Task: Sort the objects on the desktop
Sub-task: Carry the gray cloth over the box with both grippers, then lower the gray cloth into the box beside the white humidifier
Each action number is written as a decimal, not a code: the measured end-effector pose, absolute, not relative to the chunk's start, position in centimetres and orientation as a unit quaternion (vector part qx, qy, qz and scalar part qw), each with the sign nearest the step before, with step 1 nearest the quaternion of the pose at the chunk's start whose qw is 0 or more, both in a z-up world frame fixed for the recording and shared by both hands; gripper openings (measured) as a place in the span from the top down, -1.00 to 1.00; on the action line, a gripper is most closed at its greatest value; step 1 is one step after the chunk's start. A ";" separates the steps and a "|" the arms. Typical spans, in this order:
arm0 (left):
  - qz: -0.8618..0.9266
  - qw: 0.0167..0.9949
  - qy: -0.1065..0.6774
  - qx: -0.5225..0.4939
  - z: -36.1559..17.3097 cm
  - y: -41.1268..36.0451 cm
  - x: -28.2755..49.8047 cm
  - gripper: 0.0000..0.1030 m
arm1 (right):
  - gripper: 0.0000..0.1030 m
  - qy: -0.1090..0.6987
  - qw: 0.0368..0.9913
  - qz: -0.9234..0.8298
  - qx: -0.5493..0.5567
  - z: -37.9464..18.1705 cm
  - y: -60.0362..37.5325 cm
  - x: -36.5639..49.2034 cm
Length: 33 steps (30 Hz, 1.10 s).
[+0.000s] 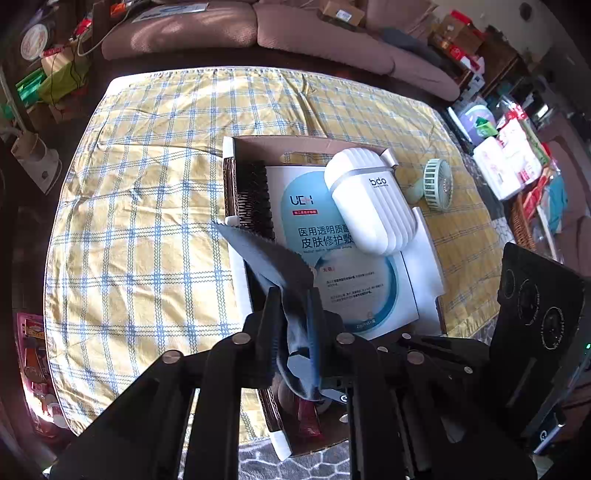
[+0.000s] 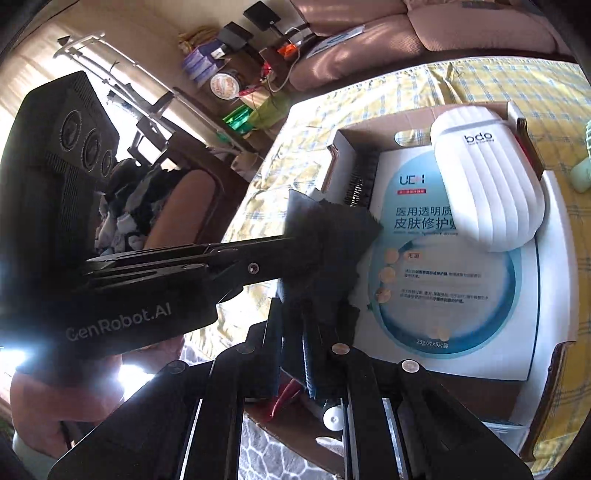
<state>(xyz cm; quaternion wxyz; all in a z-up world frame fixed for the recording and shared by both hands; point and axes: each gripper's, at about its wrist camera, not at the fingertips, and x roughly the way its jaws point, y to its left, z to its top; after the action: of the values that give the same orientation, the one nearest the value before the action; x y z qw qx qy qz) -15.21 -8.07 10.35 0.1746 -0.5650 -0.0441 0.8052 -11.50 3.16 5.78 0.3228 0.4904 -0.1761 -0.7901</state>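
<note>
Both grippers are shut on one dark grey cloth (image 1: 275,258) with zigzag edges, held over the near left corner of an open cardboard box (image 1: 258,146). My left gripper (image 1: 293,302) pinches its lower part. My right gripper (image 2: 306,325) pinches the same cloth (image 2: 328,236); the left gripper's fingers (image 2: 266,245) reach in from the left. In the box lie a white-and-blue facial mask package (image 1: 332,258), a white ribbed "bdo" case (image 1: 373,199) and a black comb (image 1: 255,195). These also show in the right wrist view: box (image 2: 369,127), package (image 2: 443,295), case (image 2: 487,177).
The box stands on a yellow-and-blue plaid tablecloth (image 1: 147,221). A small green fan (image 1: 434,184) lies right of the box. A pink sofa (image 1: 295,33) is behind the table. Cluttered shelves and packages (image 1: 509,162) stand at the right. A red item (image 1: 308,421) lies in the box's near end.
</note>
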 end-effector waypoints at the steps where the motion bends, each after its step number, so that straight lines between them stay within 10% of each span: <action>1: 0.808 0.177 -0.051 -0.560 10.4 -8.3 -15.1 0.52 | 0.76 -0.174 0.318 -0.790 0.495 5.5 3.1 -11.6; 5: 0.816 0.188 -0.071 -0.541 11.8 -9.1 -15.1 0.36 | 0.00 -0.176 0.322 -0.788 0.494 6.5 4.7 -11.2; 11: 0.830 0.198 -0.086 -0.514 14.6 -8.6 -16.2 0.18 | -0.27 -0.059 0.242 -0.862 0.442 11.1 8.8 -11.8; 33: 0.822 0.215 -0.136 -0.509 13.6 -10.0 -17.4 -0.02 | -0.26 0.230 0.316 -0.814 0.430 7.4 3.7 -18.3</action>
<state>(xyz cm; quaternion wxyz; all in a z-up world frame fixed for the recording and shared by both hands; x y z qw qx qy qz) -17.38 -9.97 13.62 0.2151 -0.5089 -0.1364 0.8223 -18.29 3.69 7.44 0.3161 0.4299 0.2304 -0.8138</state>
